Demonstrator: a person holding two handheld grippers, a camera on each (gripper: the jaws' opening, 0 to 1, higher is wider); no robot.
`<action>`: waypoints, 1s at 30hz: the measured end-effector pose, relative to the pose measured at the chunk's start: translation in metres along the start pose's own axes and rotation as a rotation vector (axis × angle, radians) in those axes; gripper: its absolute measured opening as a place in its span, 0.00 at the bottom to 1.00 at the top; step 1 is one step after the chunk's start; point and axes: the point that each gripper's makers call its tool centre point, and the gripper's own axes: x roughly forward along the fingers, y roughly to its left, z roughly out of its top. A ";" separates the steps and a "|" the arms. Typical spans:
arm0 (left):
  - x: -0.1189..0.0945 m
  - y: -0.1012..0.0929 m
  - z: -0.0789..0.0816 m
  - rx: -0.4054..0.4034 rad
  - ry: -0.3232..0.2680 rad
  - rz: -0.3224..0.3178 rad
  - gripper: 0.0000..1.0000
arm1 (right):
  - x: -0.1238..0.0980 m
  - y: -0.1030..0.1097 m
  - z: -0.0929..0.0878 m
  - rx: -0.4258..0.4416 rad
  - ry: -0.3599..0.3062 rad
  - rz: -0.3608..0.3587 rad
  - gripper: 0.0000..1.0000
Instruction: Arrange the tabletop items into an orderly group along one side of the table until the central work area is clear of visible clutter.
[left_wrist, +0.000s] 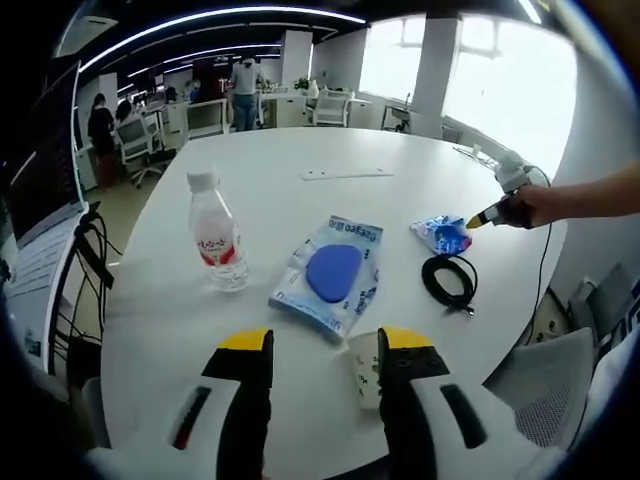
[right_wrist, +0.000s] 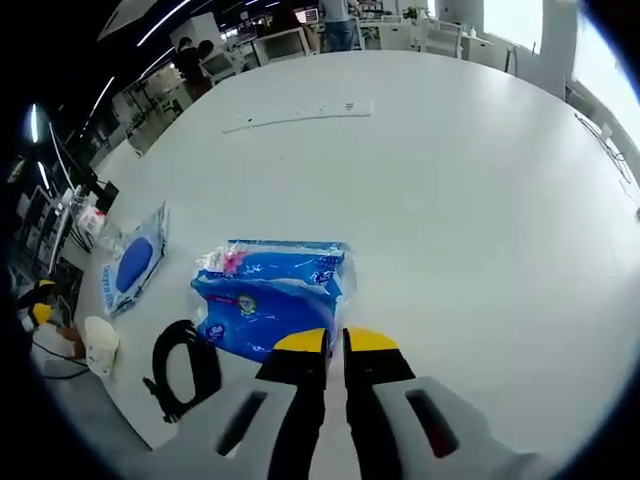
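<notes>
— nearest in the left gripper view?
— left gripper (left_wrist: 322, 342), fingers spread apart and grasping nothing, a paper cup (left_wrist: 364, 368) at the bench's (left_wrist: 330, 140) near edge between them. beyond: blue pouch (left_wrist: 332, 272), water bottle (left_wrist: 217, 238), black cable coil (left_wrist: 449, 280).
— right gripper view?
— right gripper (right_wrist: 335, 342), fingers clenched nearly together, touching the blue snack packet's (right_wrist: 270, 295) near edge.

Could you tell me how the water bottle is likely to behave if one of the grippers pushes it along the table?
The water bottle stands upright, tall on a narrow base, so a push near its cap would probably tip it. It looks only partly filled, so likely light. Once on its side, its round body would probably roll across the smooth white table.
</notes>
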 end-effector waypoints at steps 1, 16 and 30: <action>0.000 0.000 0.000 -0.001 0.000 0.000 0.41 | 0.000 0.000 0.000 -0.003 0.000 -0.001 0.03; 0.006 0.006 -0.006 -0.030 0.004 -0.001 0.41 | -0.005 0.009 0.001 -0.030 -0.010 0.010 0.03; 0.017 0.004 -0.014 -0.061 0.020 -0.004 0.40 | 0.015 0.005 -0.004 -0.042 -0.006 0.032 0.03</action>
